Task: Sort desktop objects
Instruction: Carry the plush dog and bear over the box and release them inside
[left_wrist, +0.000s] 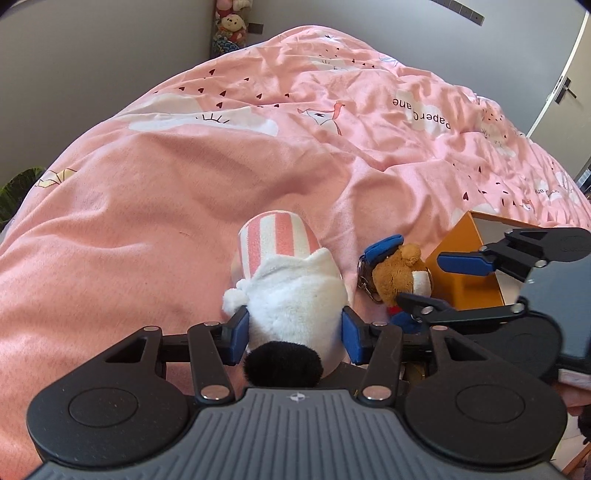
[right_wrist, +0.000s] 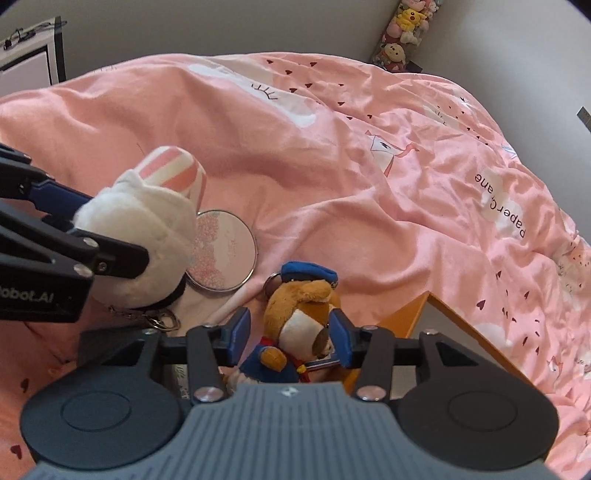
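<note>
- Left gripper (left_wrist: 293, 334), level at my 6 o'clock: pads clamped on white plush (left_wrist: 295, 295).
- Right gripper (right_wrist: 291, 338) at my 3 o'clock: I see pads pinching bear keychain (right_wrist: 299, 314) beside orange box (right_wrist: 406, 314).
</note>
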